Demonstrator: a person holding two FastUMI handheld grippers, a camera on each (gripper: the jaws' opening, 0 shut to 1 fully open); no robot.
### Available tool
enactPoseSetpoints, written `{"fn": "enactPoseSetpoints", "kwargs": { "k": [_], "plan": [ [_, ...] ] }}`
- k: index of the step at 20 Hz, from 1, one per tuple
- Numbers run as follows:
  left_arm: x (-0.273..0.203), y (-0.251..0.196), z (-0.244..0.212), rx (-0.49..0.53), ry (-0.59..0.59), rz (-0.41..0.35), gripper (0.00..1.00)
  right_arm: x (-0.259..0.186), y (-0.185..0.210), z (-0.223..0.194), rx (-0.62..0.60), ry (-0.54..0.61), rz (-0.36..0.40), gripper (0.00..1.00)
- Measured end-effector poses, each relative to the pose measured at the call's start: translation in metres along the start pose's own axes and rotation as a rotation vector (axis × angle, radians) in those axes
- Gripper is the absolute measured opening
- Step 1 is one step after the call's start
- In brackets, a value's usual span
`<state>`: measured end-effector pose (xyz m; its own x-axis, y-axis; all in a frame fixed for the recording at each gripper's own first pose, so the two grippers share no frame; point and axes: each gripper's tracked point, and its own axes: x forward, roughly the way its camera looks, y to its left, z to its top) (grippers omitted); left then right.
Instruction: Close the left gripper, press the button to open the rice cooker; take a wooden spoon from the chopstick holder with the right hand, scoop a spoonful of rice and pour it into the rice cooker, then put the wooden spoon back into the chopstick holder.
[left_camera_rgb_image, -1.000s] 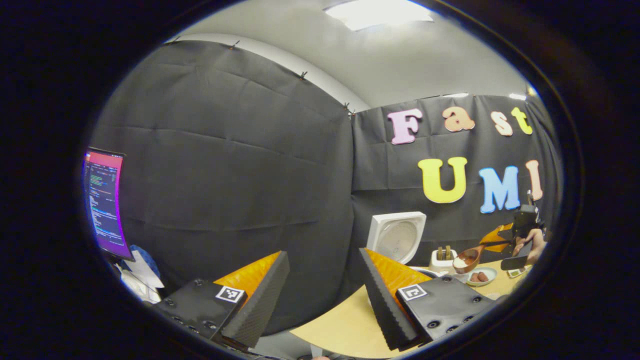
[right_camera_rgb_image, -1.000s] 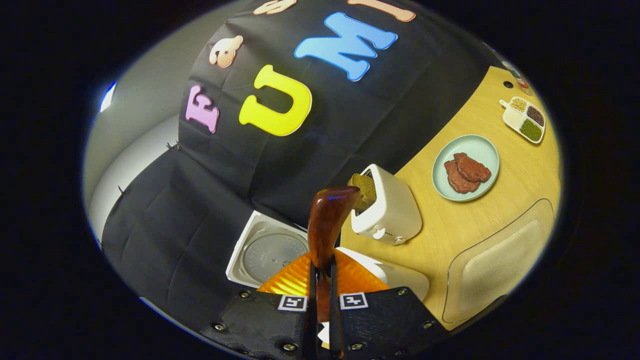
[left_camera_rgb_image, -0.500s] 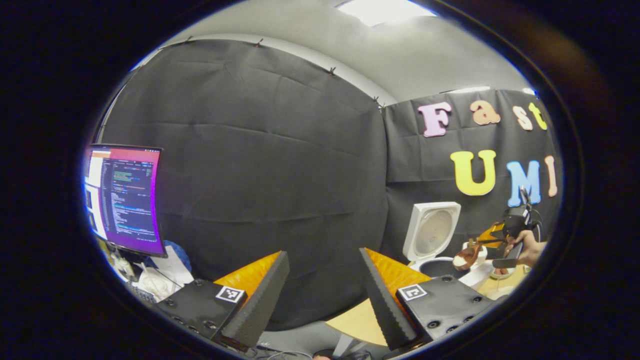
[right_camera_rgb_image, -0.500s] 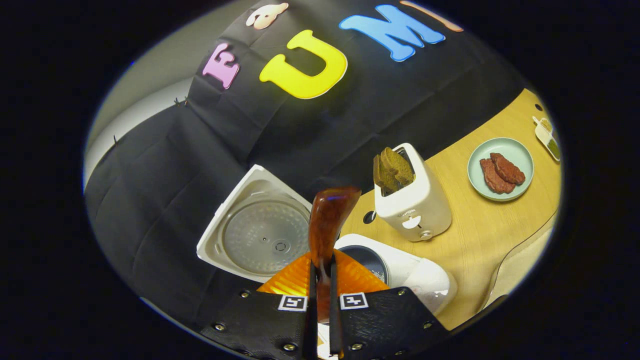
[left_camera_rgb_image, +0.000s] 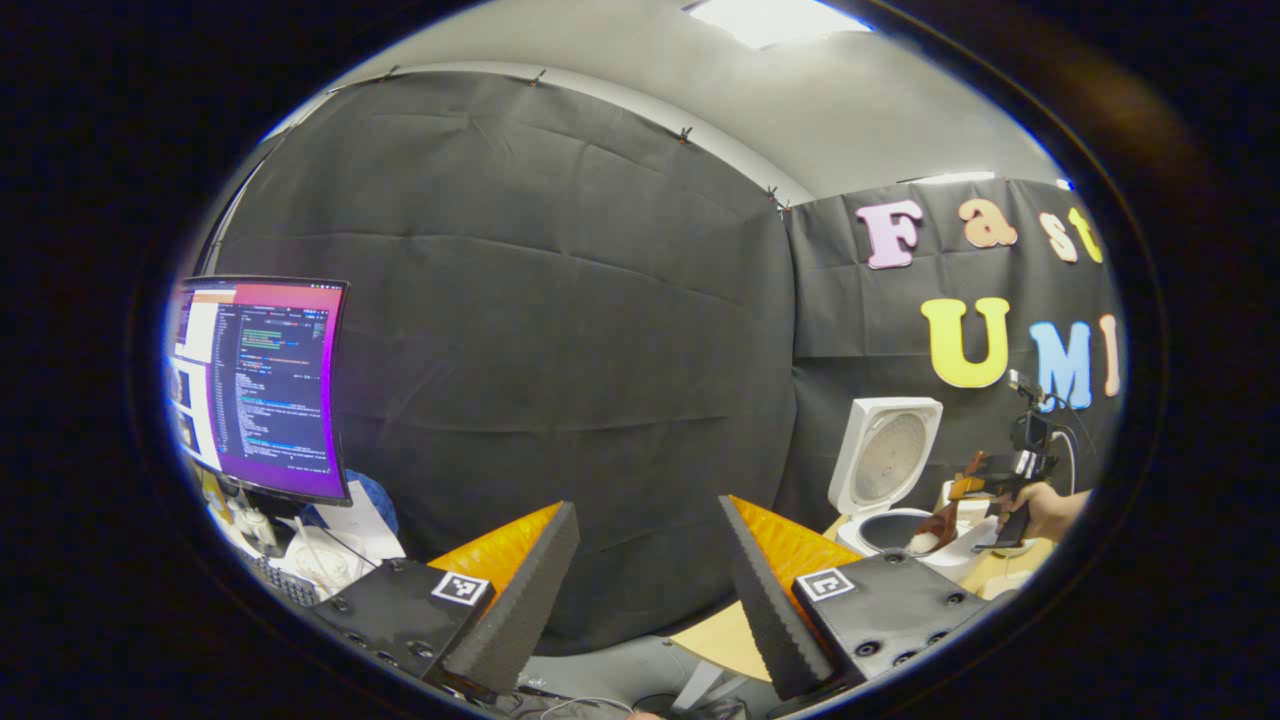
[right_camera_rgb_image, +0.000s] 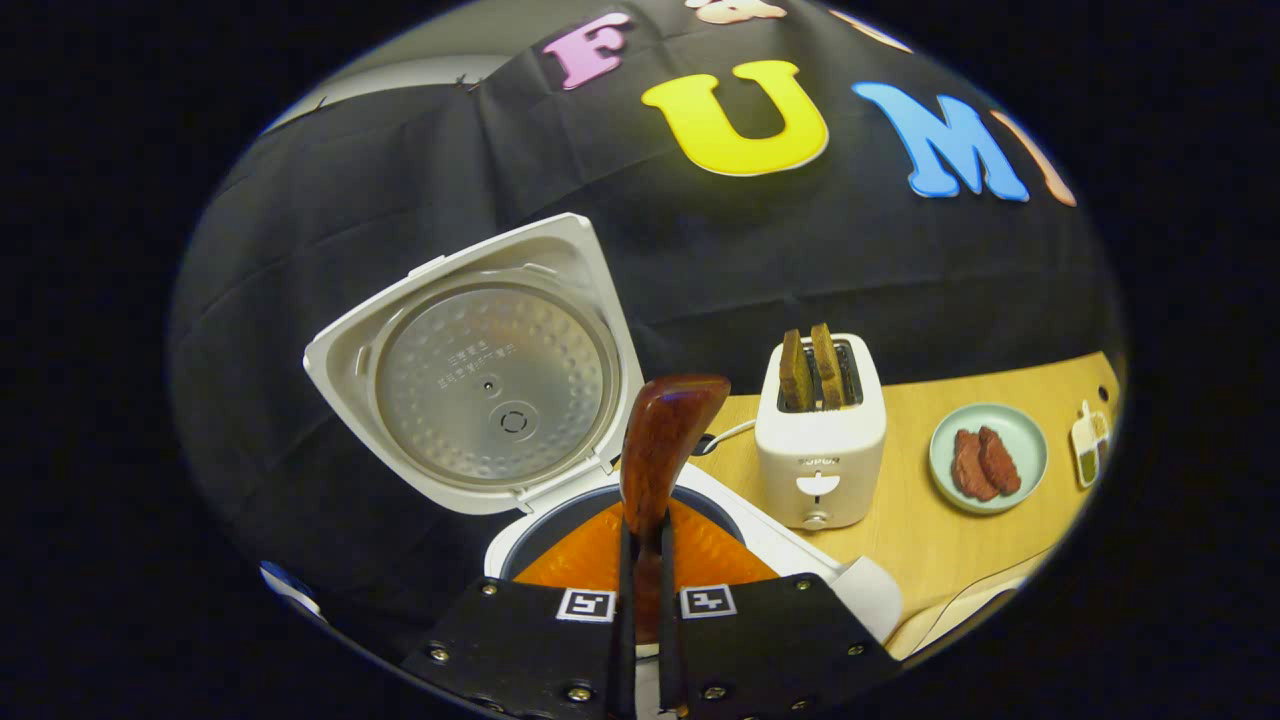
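In the right gripper view my right gripper (right_camera_rgb_image: 645, 540) is shut on the brown wooden spoon (right_camera_rgb_image: 665, 440), which juts forward over the white rice cooker's pot (right_camera_rgb_image: 520, 535). The cooker's lid (right_camera_rgb_image: 490, 370) stands open behind it. The left gripper view has the cooker (left_camera_rgb_image: 890, 465) far off at the right. There a hand holds the right gripper (left_camera_rgb_image: 1005, 480), and the spoon's bowl (left_camera_rgb_image: 930, 535), with white rice in it, dips at the pot's rim. My left gripper (left_camera_rgb_image: 650, 525) is open with nothing between its fingers, facing the black wall.
A white toaster (right_camera_rgb_image: 820, 450) with two brown slices stands right of the cooker on the wooden table (right_camera_rgb_image: 930, 540). Farther right are a pale green plate of meat (right_camera_rgb_image: 988, 458) and a small divided dish (right_camera_rgb_image: 1090, 455). A lit monitor (left_camera_rgb_image: 260, 385) stands at the left.
The right gripper has carried the spoon from beside the toaster to over the open cooker and levelled out. The left gripper has swung left, away from the table.
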<state>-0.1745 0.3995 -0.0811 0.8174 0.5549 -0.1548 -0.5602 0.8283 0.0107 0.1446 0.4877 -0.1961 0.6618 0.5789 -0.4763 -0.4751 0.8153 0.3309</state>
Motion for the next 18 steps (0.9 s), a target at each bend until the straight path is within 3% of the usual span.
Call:
{"fn": "enactPoseSetpoints", "kwargs": {
  "k": [7, 13, 15, 18],
  "plan": [
    [0.01, -0.012, -0.001, -0.002, 0.0, -0.036, 0.96, -0.023, 0.036, 0.03, -0.511, -0.164, 0.035, 0.09],
    [0.008, -0.022, -0.001, -0.013, 0.003, -0.055, 0.98, -0.04, 0.053, 0.044, -0.794, -0.281, 0.014, 0.09],
    [0.01, -0.023, -0.001, -0.012, 0.005, -0.06, 0.98, -0.046, 0.05, 0.042, -0.816, -0.285, 0.023, 0.09],
    [0.012, -0.029, 0.002, -0.019, -0.005, -0.076, 0.98, -0.045, 0.037, 0.037, -0.667, -0.226, 0.051, 0.1]
  ]
}}
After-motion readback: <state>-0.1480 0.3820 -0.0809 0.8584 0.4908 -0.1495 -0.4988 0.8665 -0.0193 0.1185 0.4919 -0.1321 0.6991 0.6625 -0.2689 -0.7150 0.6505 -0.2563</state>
